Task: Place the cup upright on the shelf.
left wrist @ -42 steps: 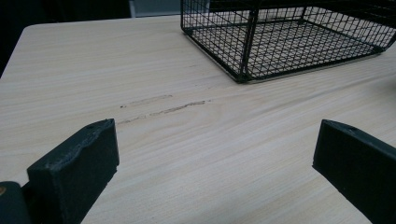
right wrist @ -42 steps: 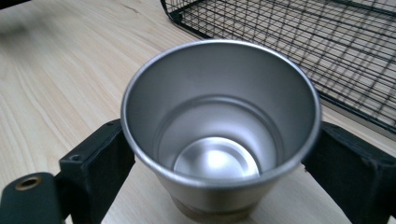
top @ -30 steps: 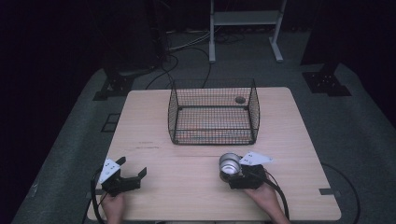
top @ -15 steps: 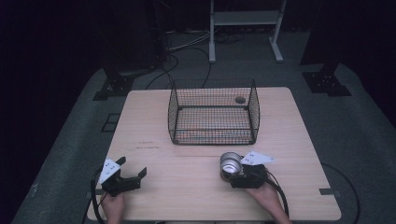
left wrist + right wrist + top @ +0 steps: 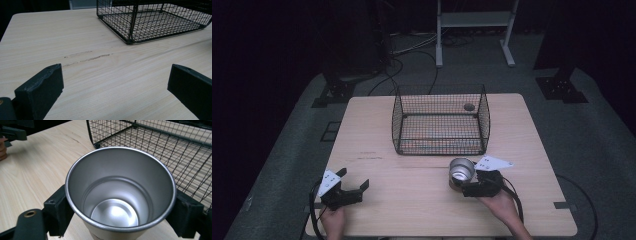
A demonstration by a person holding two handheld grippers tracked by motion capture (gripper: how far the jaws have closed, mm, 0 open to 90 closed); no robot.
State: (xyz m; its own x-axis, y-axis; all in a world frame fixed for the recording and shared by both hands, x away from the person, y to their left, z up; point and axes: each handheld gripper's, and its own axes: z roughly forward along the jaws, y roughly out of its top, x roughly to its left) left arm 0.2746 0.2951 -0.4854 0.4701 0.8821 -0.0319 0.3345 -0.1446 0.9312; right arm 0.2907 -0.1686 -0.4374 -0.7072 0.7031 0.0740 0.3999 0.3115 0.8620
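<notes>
I'm holding the metal cup [image 5: 120, 192] with the right gripper [image 5: 464, 182], its fingers [image 5: 56, 211] pinching the cup's wall from both sides just under the rim. The cup is standing upright on the surface [image 5: 412, 200], just in front of the wire basket [image 5: 441, 120], near the basket's front right corner. I'm keeping the left gripper [image 5: 349, 186] parked well off to the left of the basket, fingers [image 5: 40, 92] spread wide with nothing between them.

I'm judging the step in hand as lifting the cup and setting it into the basket. To do it well I'm wanting a firm, level squeeze, since smooth metal could slip or twist in the pads. I'm planning to raise it straight up until the base is clearing the basket's front wall, then carry it forward and lower it onto the mesh floor before loosening the grip. Clipping the wire rim is the main risk.
</notes>
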